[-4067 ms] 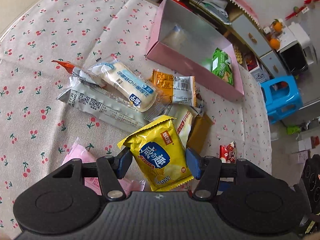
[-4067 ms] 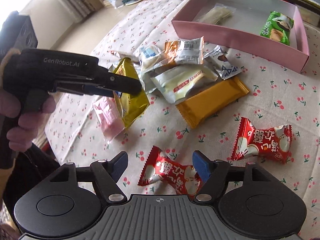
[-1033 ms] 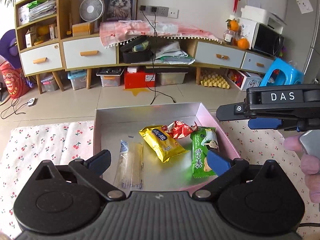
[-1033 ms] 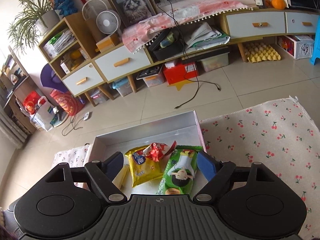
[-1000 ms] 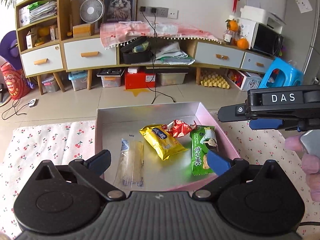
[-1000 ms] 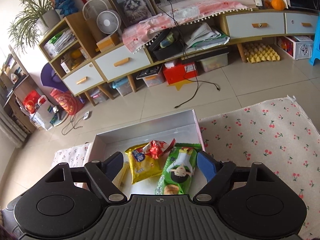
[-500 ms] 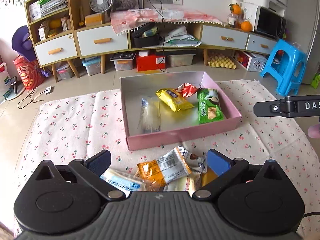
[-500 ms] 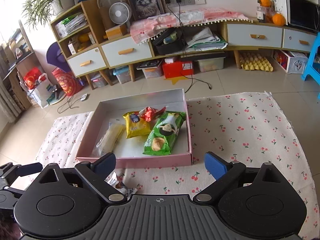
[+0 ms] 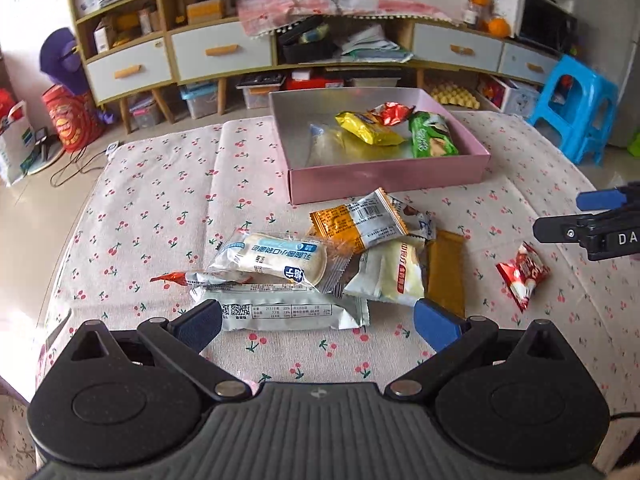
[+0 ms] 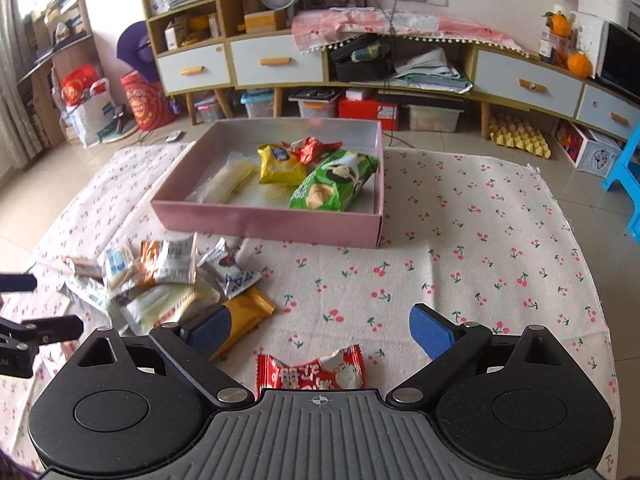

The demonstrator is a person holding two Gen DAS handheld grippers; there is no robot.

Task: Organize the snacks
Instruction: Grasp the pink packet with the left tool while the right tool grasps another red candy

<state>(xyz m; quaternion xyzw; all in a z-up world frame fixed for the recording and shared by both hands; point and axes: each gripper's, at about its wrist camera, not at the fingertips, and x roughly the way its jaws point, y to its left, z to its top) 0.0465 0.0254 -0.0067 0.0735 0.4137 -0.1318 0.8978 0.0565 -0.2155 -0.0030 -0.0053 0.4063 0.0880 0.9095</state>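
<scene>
The right gripper (image 10: 320,330) hangs with fingers spread wide and empty; just below them lies a red crinkly foil snack packet (image 10: 311,372), light, soft, slippery, best pinched across its puffed middle.

Your cloth (image 10: 480,248) is matt woven fabric with a cherry print, creased in long folds. The box (image 10: 264,222) looks like pink card outside, with a dull silvery lining that throws soft reflections. Snack wrappers are thin plastic film: yellow pack (image 10: 280,164) and green pack (image 10: 336,184) glossy, red pack (image 10: 312,372) shiny and crinkled, gold bar (image 9: 445,272) smooth with a matt sheen. Your gripper (image 10: 320,330) bodies are matt black plastic, ribbed at the centre; pads (image 10: 430,332) look like blue rubber.
</scene>
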